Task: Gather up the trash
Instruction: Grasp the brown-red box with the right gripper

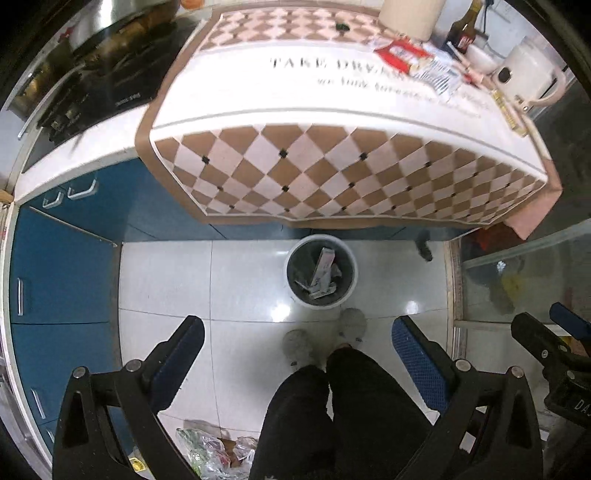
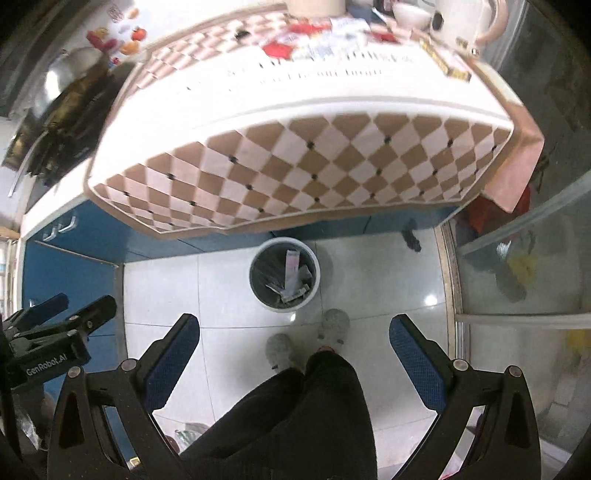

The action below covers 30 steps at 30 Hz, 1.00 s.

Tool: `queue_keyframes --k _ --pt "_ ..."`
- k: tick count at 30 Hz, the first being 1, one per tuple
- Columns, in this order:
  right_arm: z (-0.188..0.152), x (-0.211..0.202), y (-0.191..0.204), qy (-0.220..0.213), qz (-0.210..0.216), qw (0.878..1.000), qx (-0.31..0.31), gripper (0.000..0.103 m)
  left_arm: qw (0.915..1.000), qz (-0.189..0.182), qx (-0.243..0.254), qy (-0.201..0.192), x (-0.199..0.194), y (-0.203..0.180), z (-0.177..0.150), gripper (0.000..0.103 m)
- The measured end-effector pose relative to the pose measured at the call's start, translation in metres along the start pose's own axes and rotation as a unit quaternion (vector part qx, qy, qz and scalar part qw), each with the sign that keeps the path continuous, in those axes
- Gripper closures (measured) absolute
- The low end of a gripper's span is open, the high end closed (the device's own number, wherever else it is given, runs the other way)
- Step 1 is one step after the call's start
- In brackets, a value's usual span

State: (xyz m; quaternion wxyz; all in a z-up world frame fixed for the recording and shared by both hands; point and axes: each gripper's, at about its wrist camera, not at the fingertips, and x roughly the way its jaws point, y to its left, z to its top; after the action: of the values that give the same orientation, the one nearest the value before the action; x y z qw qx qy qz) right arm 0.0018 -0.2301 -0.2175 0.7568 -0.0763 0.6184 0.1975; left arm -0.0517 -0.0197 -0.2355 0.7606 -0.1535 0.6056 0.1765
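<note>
A white trash bin [image 1: 320, 272] with a dark liner stands on the tiled floor below the table edge; it holds a pink-white carton and scraps. It also shows in the right wrist view [image 2: 284, 274]. Wrappers and packets [image 1: 413, 59] lie at the far right of the checkered table [image 1: 332, 173], also seen blurred in the right wrist view [image 2: 317, 40]. My left gripper [image 1: 297, 343] is open and empty, high above the floor. My right gripper [image 2: 294, 341] is open and empty beside it. Each gripper shows at the edge of the other's view.
A white jug [image 1: 524, 77], a bowl and a dark bottle [image 1: 463, 29] stand at the table's far right. Blue cabinets [image 1: 62, 277] and a stove [image 1: 81, 85] lie left. A glass door [image 1: 535, 280] is right. The person's legs and slippers [image 1: 325, 343] stand below. A plastic bag [image 1: 210, 454] lies on the floor.
</note>
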Motion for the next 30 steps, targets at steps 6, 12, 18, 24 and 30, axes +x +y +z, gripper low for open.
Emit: queue_keyframes --k 6,12,18,24,30 --pt "0.005 -0.037 0.001 -0.038 0.024 0.999 0.017 0.000 0.9984 0.006 0.003 -0.056 -0.045 -0.002 0.015 0.000" --pt "0.041 -0.057 -0.035 -0.078 0.065 0.991 0.092 0.000 0.9896 0.063 0.001 -0.130 -0.058 -0.015 0.075 0.000" --pt "0.115 -0.052 -0.091 -0.106 0.062 0.982 0.145 0.000 0.9898 0.054 -0.021 -0.130 -0.037 -0.044 0.165 0.000" --pt "0.225 0.000 -0.171 -0.088 0.033 0.980 0.177 0.000 0.9951 0.067 -0.042 -0.059 0.030 -0.095 0.265 0.000" --pt "0.338 0.072 -0.255 -0.059 -0.020 0.980 0.188 0.000 0.9959 0.046 -0.078 0.003 0.099 -0.148 0.357 0.000"
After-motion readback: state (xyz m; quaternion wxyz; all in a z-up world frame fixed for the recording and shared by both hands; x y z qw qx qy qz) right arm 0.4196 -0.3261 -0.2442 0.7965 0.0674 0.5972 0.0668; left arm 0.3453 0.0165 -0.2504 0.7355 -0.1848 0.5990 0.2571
